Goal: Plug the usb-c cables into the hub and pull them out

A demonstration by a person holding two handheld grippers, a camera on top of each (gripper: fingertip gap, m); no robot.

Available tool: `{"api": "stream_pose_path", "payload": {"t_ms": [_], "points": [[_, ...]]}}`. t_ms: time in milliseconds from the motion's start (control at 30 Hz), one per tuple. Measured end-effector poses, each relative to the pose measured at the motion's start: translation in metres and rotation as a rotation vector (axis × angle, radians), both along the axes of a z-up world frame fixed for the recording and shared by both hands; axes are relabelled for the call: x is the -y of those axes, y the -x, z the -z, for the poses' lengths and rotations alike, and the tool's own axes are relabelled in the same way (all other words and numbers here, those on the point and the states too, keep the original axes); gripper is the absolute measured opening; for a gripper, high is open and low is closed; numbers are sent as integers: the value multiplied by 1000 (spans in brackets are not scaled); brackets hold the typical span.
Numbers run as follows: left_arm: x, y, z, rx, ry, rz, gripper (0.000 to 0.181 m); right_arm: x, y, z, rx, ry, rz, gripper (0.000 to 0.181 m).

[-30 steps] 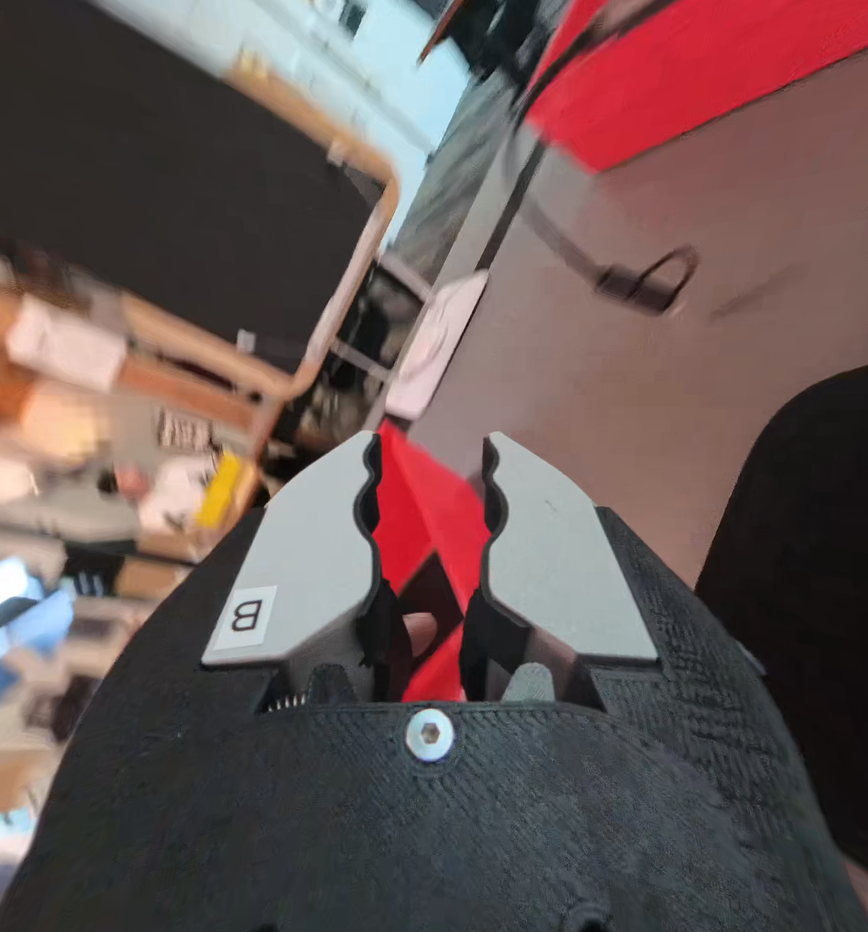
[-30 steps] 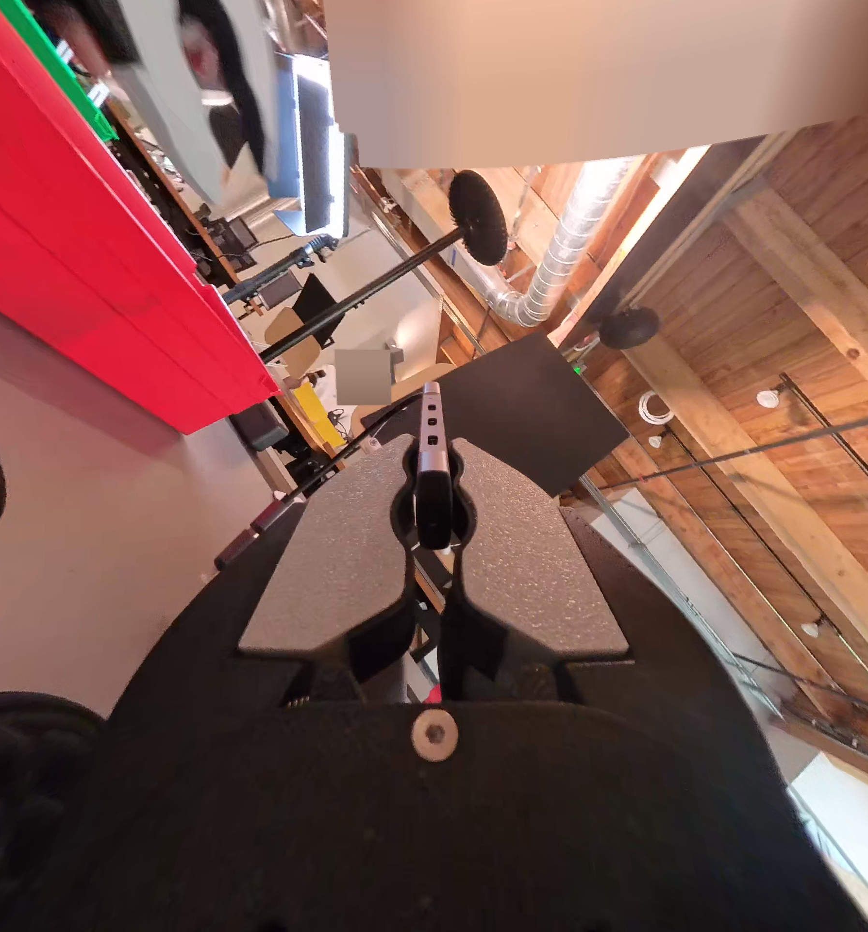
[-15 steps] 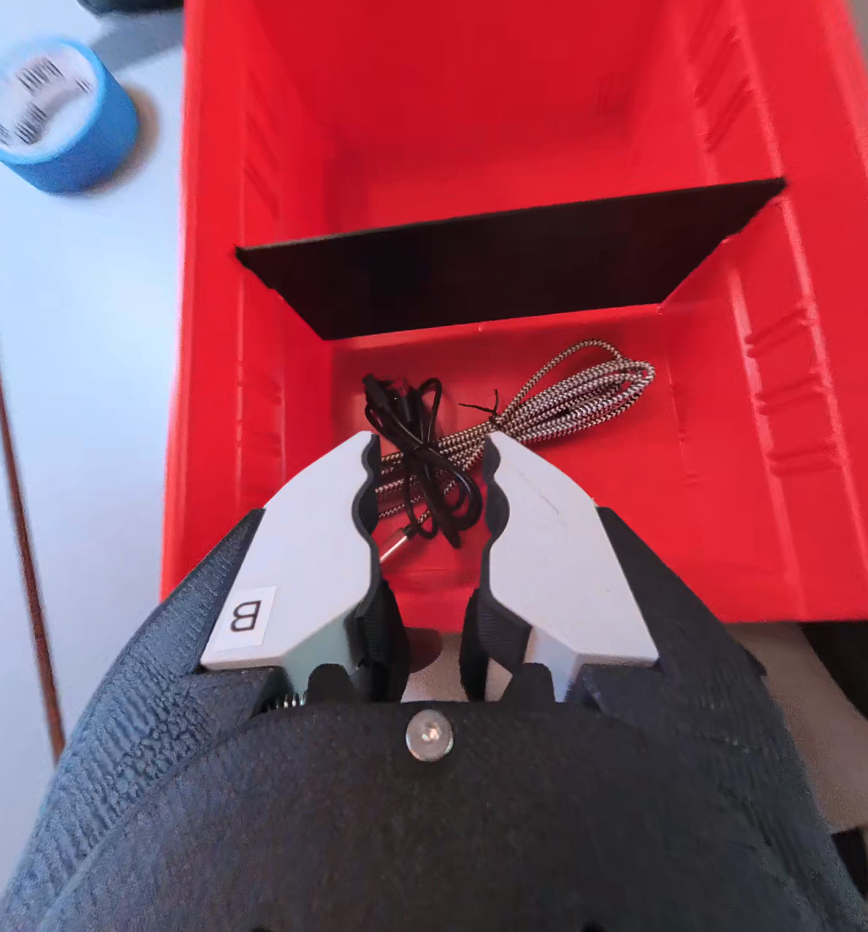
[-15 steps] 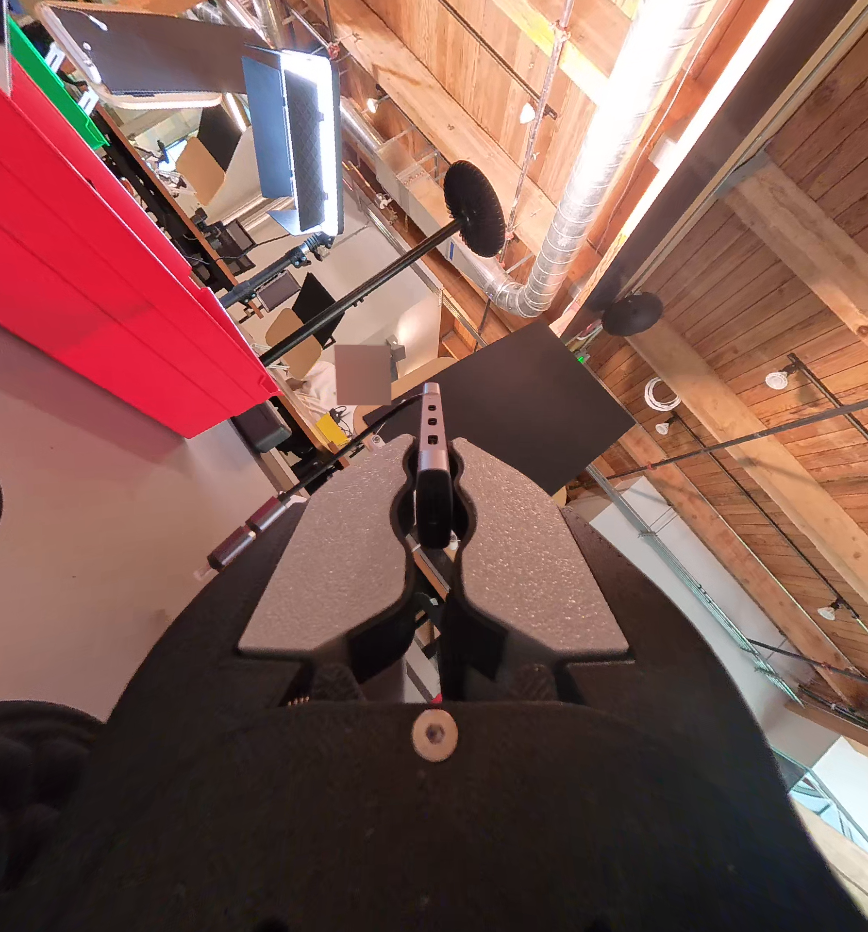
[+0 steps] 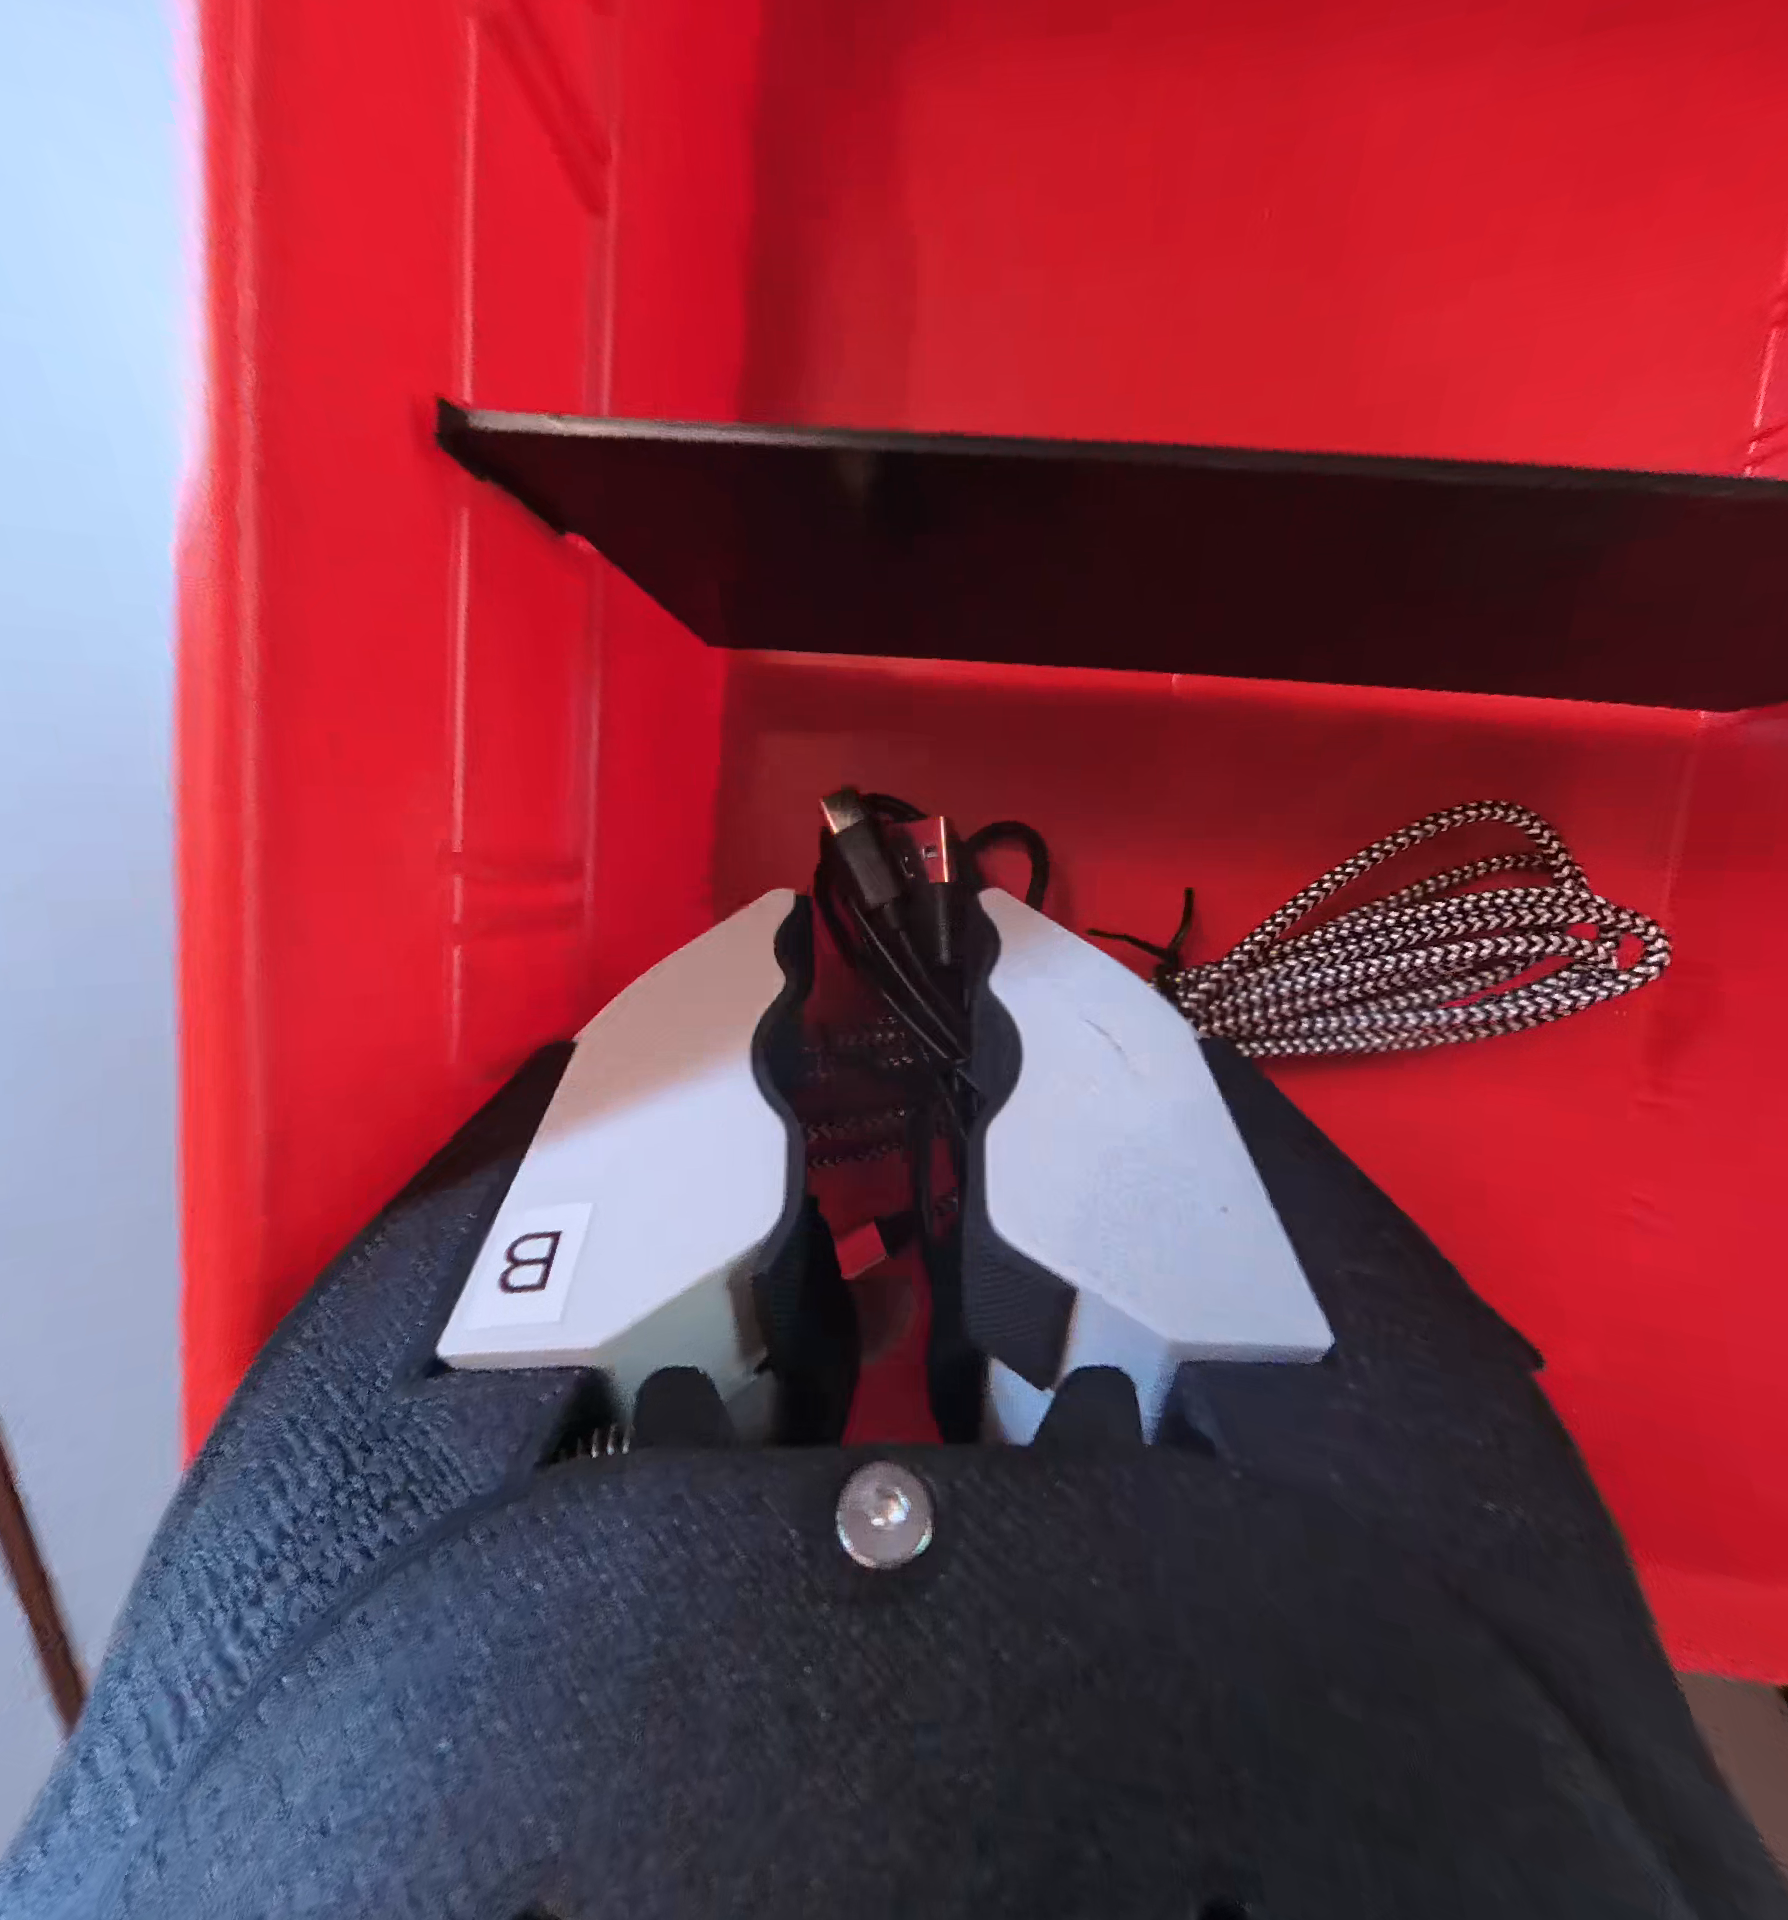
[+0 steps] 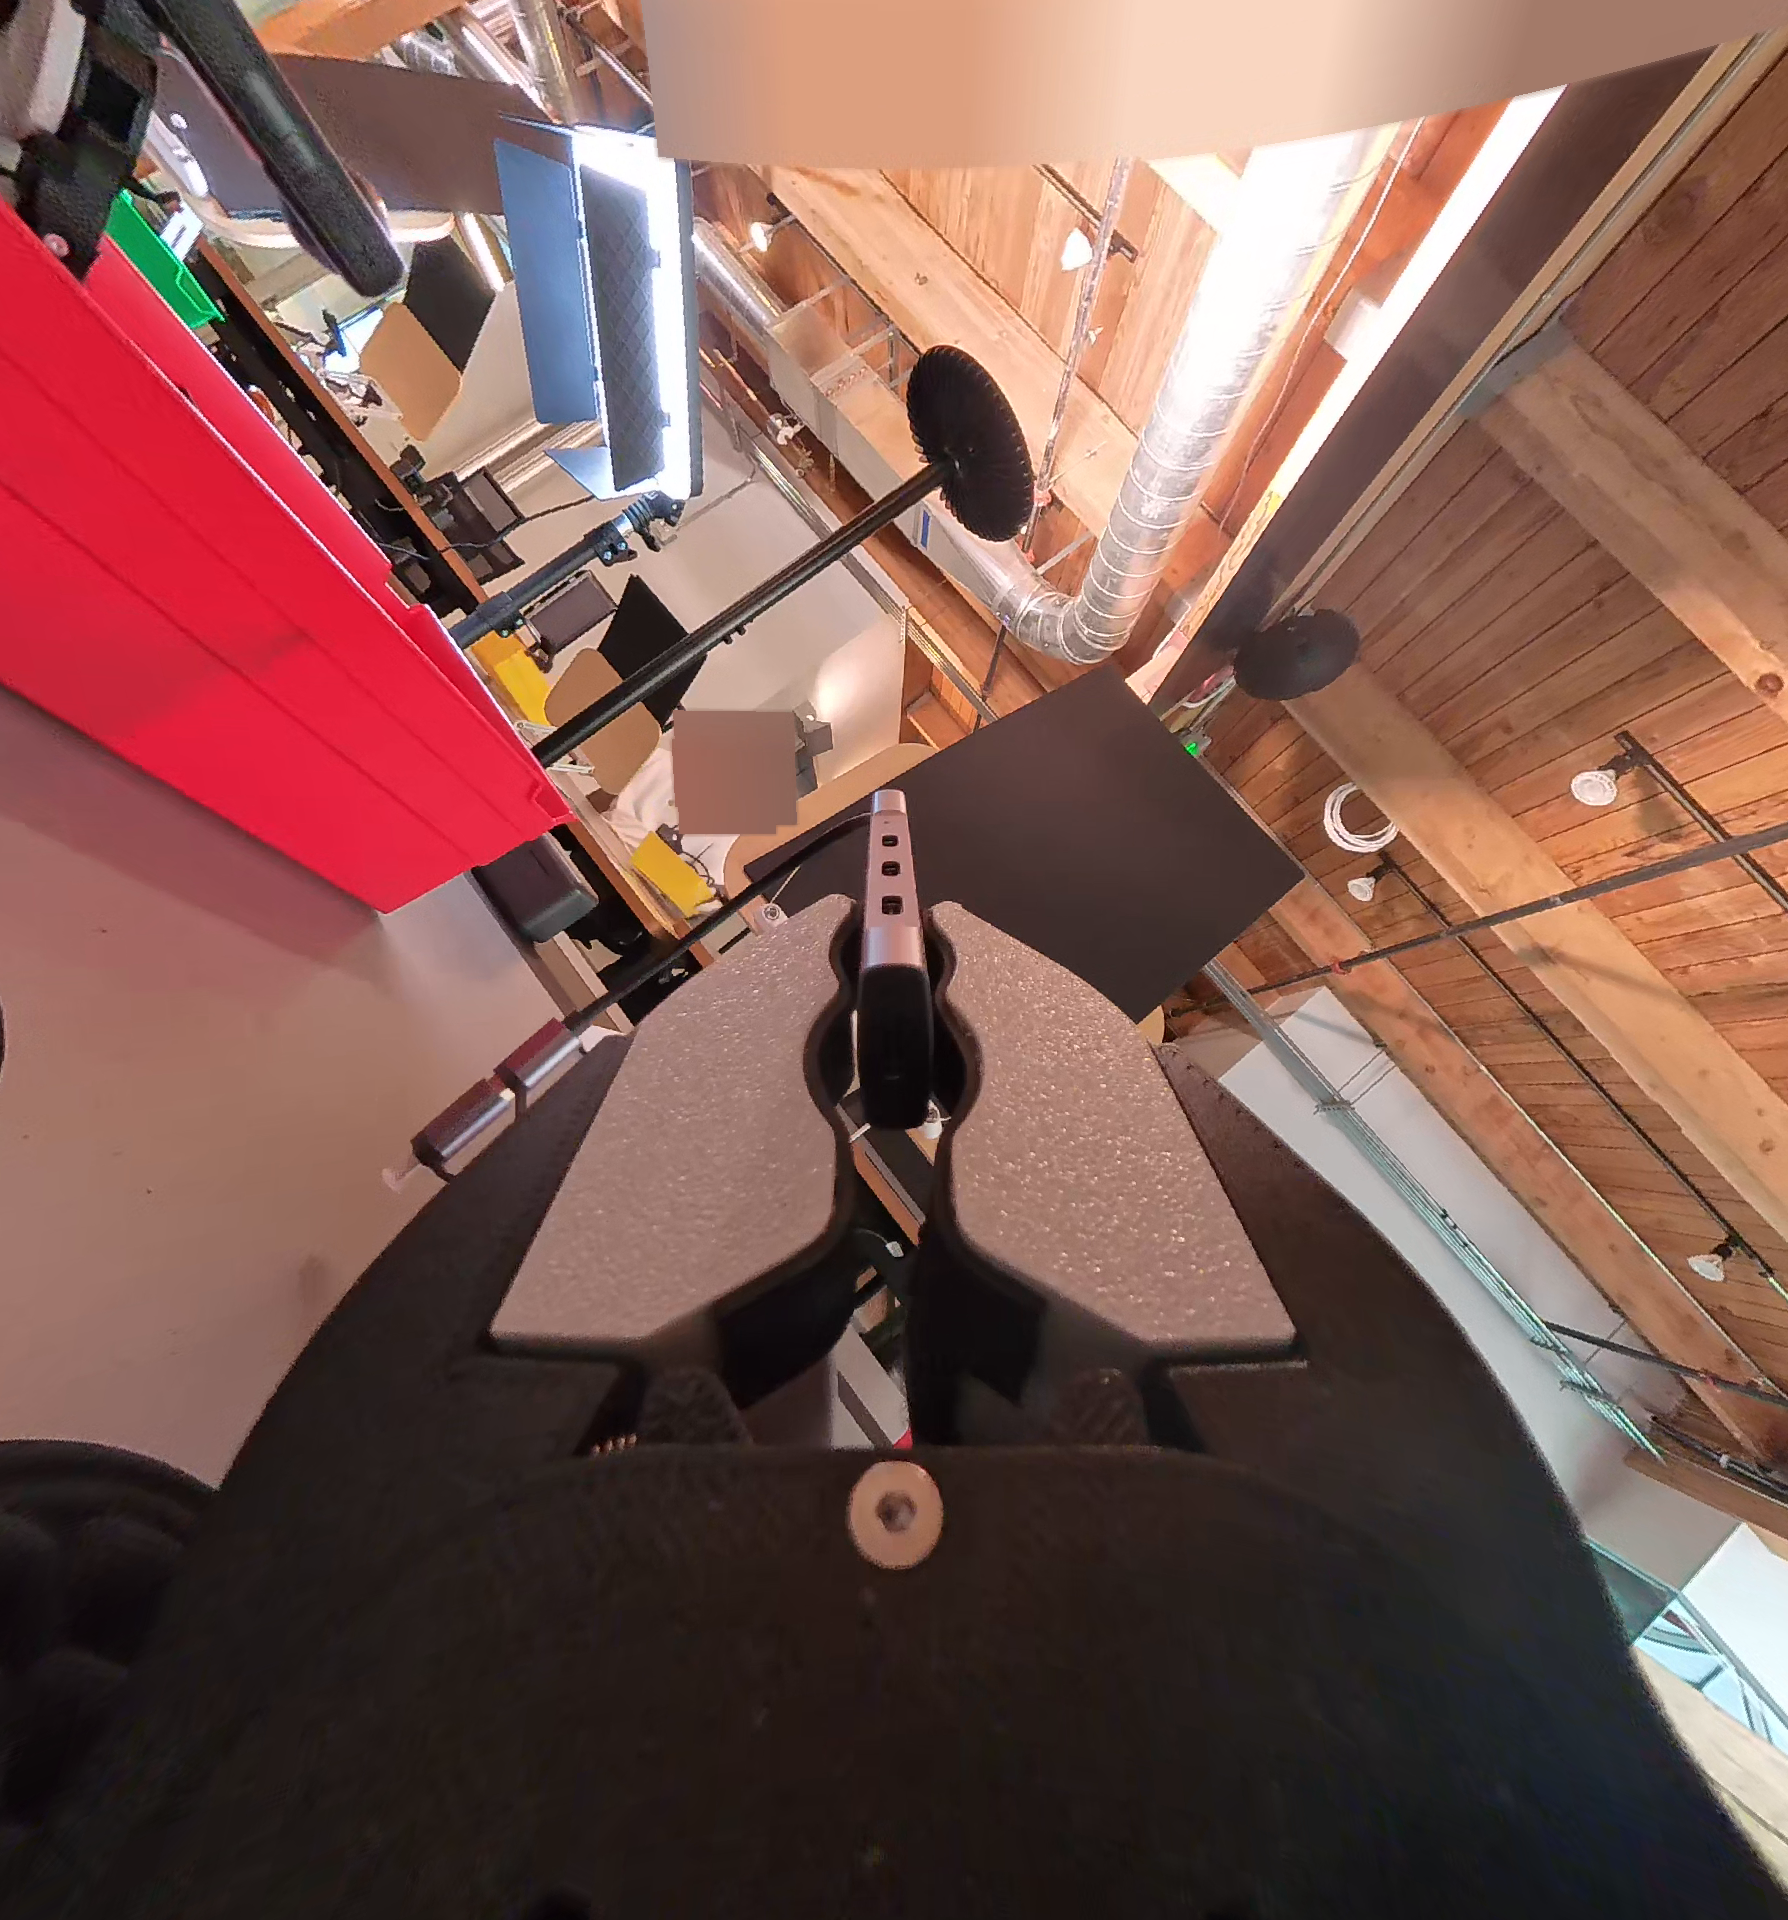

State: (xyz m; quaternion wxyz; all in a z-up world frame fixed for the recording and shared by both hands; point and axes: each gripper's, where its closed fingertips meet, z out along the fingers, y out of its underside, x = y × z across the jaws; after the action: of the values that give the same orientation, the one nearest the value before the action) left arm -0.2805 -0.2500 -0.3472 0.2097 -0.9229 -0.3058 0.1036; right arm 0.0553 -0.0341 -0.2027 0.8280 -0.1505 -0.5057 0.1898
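Cables are what the left gripper has come down for: in the left wrist view it now sits low inside the red bin, in the near compartment on this side of the black divider, where half a second ago it hung higher above the same spot. Its jaws stand parted around the thin black cable, whose plugs poke up just beyond the fingertips; nothing looks pinched yet, so I judge the grasp is about to happen, not done. A braided black-and-white cable lies coiled to the right on the bin floor, partly running under the gripper. The right wrist view shows what the left cannot: the right gripper is clenched on the grey hub, held upright and tilted toward the wooden ceiling, ports facing the camera, its own lead trailing down left to the table. That grip looks unchanged over the last second. From here the bin shows only as an outer red wall at far left, its contents hidden. No cable is plugged in yet, so the task seems to be at its start.
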Motion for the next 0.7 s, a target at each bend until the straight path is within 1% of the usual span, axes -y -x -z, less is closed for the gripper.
{"api": "stream_pose_path", "payload": {"t_ms": [67, 133, 233, 300, 367, 500, 567, 700], "points": [[-2, 0, 6, 38, -29, -17, 24, 0, 0, 0, -1, -4, 3, 8], [-2, 0, 7, 63, -65, -33, 23, 1, 0, 0, -2, -9, 1, 8], [-3, -1, 5, 59, -79, -19, 21, 2, 0, 0, 2, -15, 4, 8], [-6, -5, 5, 77, -107, 16, 20, 3, 1, 1, 6, -17, 3, 8], [-7, -5, 2, 82, -138, 24, 18, 4, 1, 1, 8, -20, 2, 8], [-14, -14, -3, 104, -213, 97, 16, 4, 3, 2, 16, -26, 9, 8], [-17, -18, -6, 96, -231, 148, 10, 4, 3, 2, 17, -31, 11, 8], [-22, -24, -11, -8, -212, 249, 10, 3, 3, 1, 17, -18, 12, 8]]}}
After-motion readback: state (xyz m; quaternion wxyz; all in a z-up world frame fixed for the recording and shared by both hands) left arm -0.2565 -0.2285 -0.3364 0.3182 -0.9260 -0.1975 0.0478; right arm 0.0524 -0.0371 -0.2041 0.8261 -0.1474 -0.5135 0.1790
